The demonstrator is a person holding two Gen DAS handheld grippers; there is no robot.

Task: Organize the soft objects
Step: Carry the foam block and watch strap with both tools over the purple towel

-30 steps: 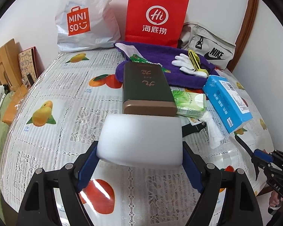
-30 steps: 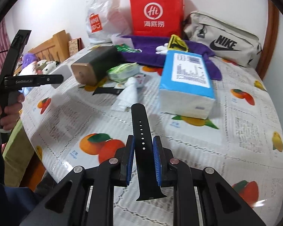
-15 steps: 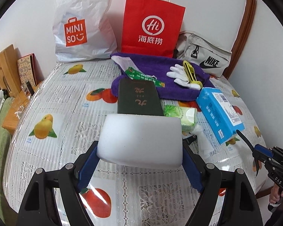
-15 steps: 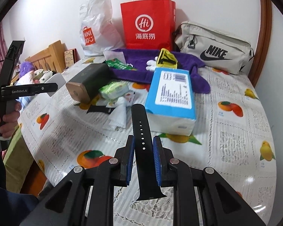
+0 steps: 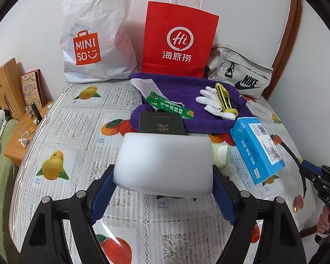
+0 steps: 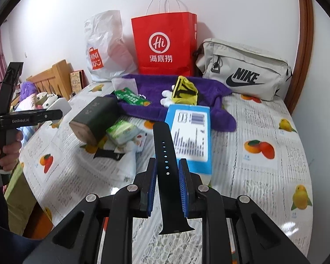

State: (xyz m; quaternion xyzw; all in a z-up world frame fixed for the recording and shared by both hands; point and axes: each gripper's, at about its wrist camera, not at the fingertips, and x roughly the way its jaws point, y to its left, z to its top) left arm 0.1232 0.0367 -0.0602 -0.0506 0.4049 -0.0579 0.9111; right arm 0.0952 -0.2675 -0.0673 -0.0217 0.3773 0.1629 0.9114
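Observation:
My left gripper is shut on a white foam block, held above the fruit-print table; its blue pads press both sides. Between the pads of my right gripper stands a black watch strap, pinched upright over the table. The purple towel lies at the back with white gloves, a yellow item and a green packet on it. In the right wrist view the left gripper and its foam block appear at the left edge.
A dark green box, a green tissue pack, a blue tissue box and a second black strap piece crowd the table's middle. A Miniso bag, red paper bag and Nike pouch line the wall.
Both grippers have risen and drawn back from the table, each keeping its object. The table's objects look smaller and lower in both views.

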